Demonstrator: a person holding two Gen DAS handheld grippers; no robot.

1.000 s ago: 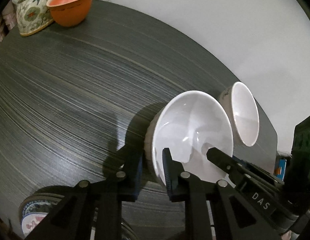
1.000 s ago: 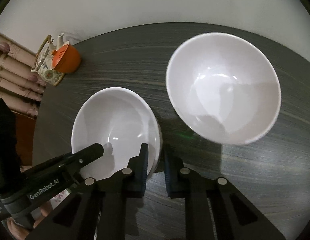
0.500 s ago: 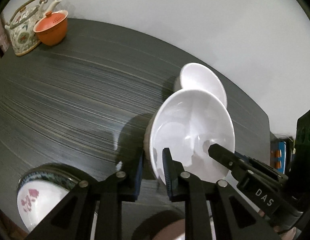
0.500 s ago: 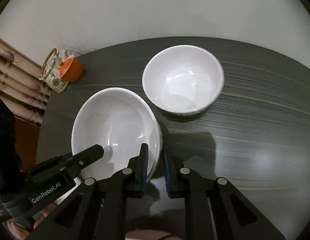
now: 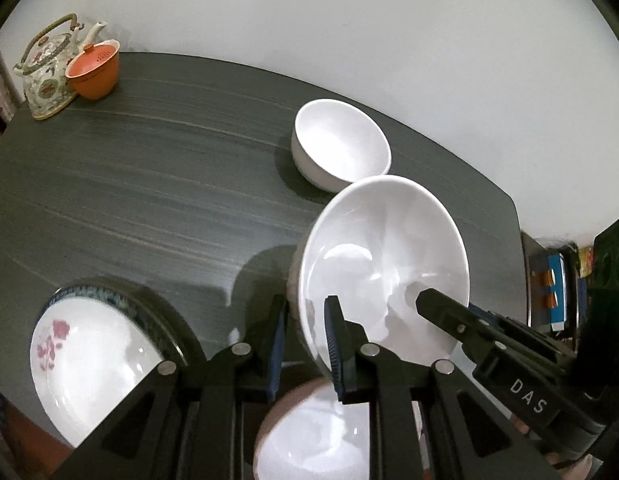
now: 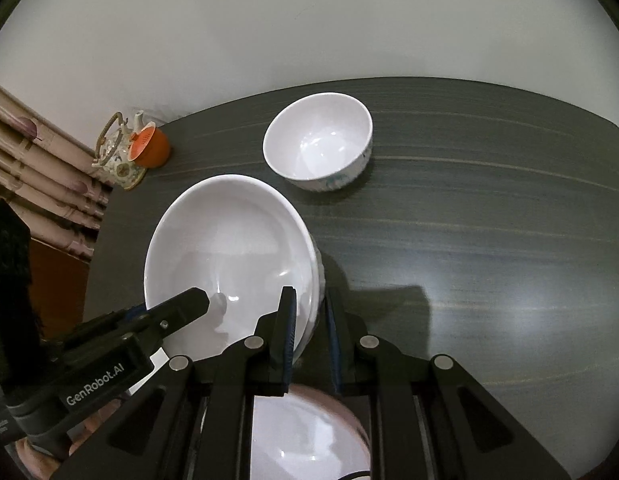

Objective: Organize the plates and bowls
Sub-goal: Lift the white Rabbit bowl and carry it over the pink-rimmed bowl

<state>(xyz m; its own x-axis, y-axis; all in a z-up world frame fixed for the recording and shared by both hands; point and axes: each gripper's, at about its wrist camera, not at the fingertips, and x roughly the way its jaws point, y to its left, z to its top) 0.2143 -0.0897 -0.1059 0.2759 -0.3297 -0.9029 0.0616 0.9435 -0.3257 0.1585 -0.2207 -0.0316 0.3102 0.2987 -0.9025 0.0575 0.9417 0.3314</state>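
Both claws, left claw (image 5: 305,344) & right claw (image 6: 311,336), nearly closed, pinch opposite rims of the big white bowl (image 5: 383,264) held tilted over the tabletop (image 5: 149,184) near its front edge w/ another bowl (image 5: 309,436) below: thin rim grips, so any uneven pull could slip it & it drops.

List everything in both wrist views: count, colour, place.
held bowl: 1, white, lifted over the table, rim pinched on opposite sides by both tools
small bowl: 1, white with faint blue marks outside, standing on the table beyond the held bowl
lower bowl: 1, white with pinkish rim, under the tools at the near edge
plate: 1, white with pink flower and blue-green rim, near left of the table
teapot: 1, floral, far left corner
orange cup: 1, lidded, beside the teapot
table: 1, dark grey
left tool: 1, black, on rim
right tool: 1, black, on rim
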